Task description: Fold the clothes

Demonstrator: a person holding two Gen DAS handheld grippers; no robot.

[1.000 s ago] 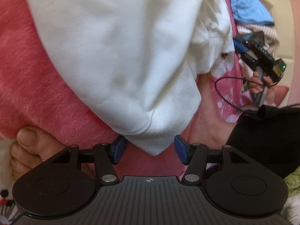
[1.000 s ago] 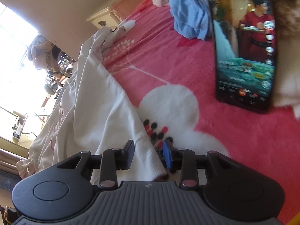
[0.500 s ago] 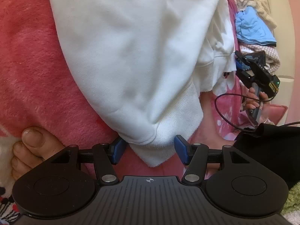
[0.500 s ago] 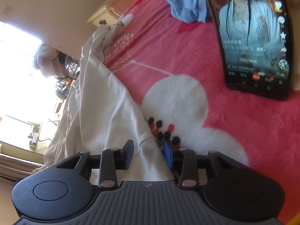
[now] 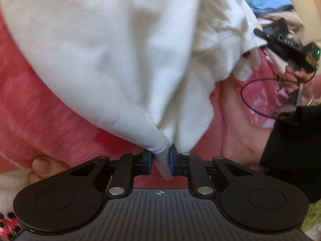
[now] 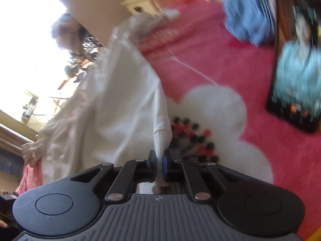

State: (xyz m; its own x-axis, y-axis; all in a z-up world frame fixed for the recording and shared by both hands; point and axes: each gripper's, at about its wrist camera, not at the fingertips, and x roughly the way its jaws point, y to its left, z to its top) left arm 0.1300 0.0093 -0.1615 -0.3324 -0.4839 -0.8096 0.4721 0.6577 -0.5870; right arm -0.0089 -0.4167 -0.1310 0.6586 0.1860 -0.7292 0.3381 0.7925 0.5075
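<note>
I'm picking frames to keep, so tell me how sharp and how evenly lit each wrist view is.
Left wrist view: even light, the white garment smeared by motion, the left hand-held gripper crisp. Right wrist view: the window blown out to white, the phone and blue clothing blurred, the right hand-held gripper sharper; fisheye bending at both edges.

Home bedroom. Work surface is a bed with a plush pink blanket [image 6: 230, 64] carrying a big white flower print [image 6: 216, 108]. Loose laundry sits on it: a blue garment [image 6: 246, 10] plus mixed clothes [image 5: 280, 18] piled nearby. A cream nightstand [image 6: 140, 4] stands against the wall beside a bright window [image 6: 26, 40]. A phone [image 6: 295, 60] playing video lies on the blanket.
</note>
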